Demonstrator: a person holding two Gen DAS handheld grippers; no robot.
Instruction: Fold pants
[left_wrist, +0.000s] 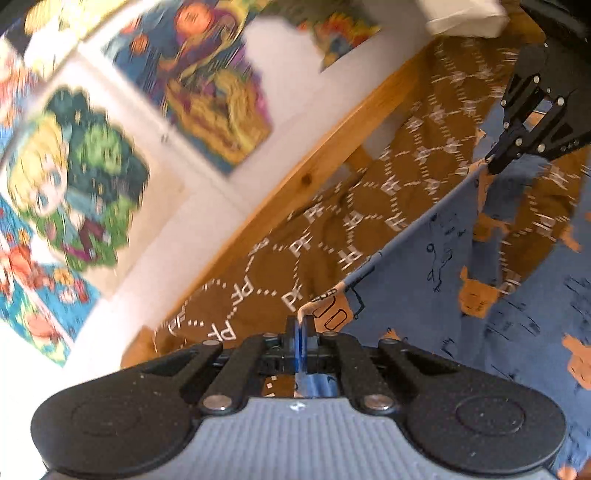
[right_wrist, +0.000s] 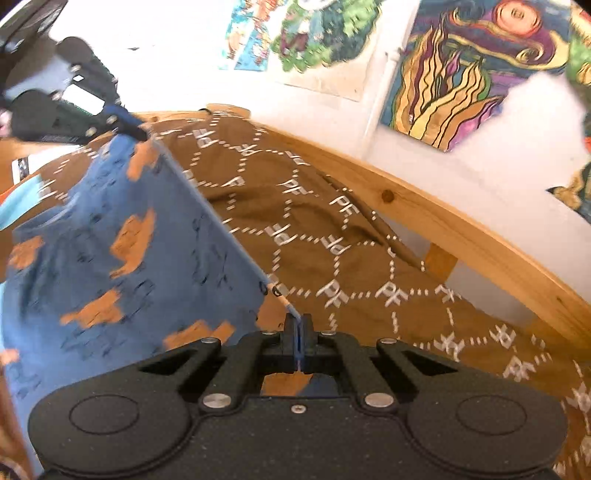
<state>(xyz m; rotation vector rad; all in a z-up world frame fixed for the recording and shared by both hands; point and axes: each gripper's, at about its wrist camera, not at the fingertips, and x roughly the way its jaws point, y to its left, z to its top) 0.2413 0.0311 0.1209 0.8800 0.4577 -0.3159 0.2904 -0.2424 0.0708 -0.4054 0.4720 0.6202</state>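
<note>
The pants (left_wrist: 443, 280) are blue with orange patches and dark drawings. They hang stretched between my two grippers above a brown bedspread. My left gripper (left_wrist: 301, 325) is shut on one end of the taut top edge. My right gripper (right_wrist: 300, 325) is shut on the other end of that edge. The pants also show in the right wrist view (right_wrist: 147, 258), hanging down to the left. The right gripper shows in the left wrist view (left_wrist: 495, 166) at the upper right. The left gripper shows in the right wrist view (right_wrist: 136, 131) at the upper left.
A brown bedspread (right_wrist: 332, 221) with white hexagon and letter print covers the bed below. A wooden bed rail (right_wrist: 461, 221) runs along a white wall hung with colourful posters (right_wrist: 472, 74). A white object (left_wrist: 465, 16) lies at the far end.
</note>
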